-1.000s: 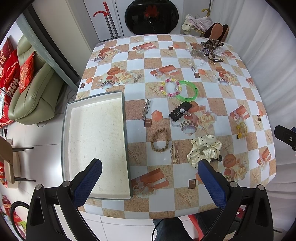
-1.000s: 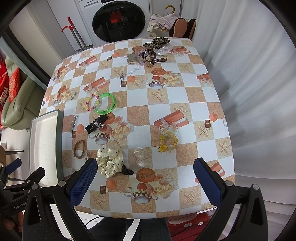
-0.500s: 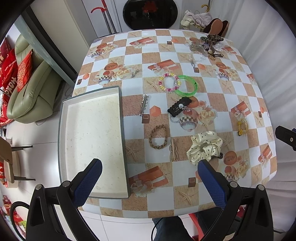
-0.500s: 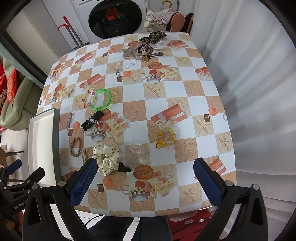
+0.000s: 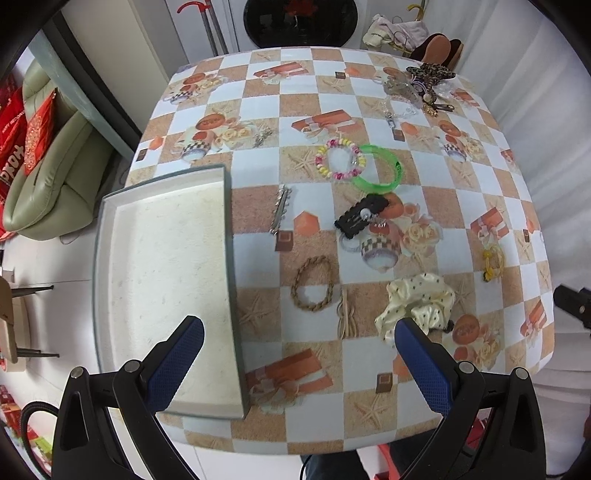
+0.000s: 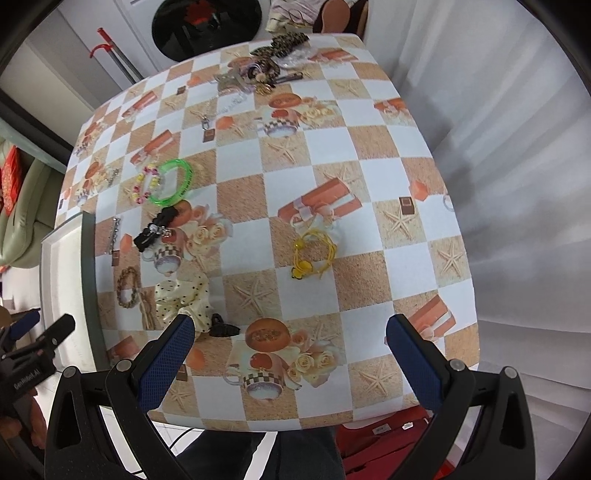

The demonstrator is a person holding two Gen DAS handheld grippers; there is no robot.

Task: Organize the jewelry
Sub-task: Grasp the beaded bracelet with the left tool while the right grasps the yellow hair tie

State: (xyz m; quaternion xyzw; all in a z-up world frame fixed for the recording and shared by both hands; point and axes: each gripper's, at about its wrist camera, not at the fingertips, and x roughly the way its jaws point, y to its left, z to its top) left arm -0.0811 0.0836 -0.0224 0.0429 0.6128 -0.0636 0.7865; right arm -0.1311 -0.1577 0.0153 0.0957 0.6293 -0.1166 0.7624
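A grey tray with a cream lining [image 5: 162, 273] lies empty at the table's left edge; it also shows in the right wrist view [image 6: 62, 273]. Jewelry is scattered right of it: a braided brown bracelet [image 5: 312, 282], a silver clasp [image 5: 281, 208], a black hair clip [image 5: 361, 215], a beaded bracelet [image 5: 340, 158], a green bangle [image 5: 384, 168], a cream dotted scrunchie [image 5: 417, 302] and a yellow cord piece [image 6: 312, 254]. My left gripper [image 5: 295, 350] is open and empty above the near edge. My right gripper [image 6: 290, 350] is open and empty above the near right part.
A heap of more jewelry and a leopard-print scrunchie [image 5: 424, 83] lies at the far right corner. A small black claw clip [image 6: 221, 328] sits by the scrunchie. A green sofa [image 5: 48, 166] stands left; a washing machine [image 5: 299, 18] stands behind the table.
Both grippers have come lower and closer to the table, so the tray and jewelry look larger. Nothing on the table has moved.
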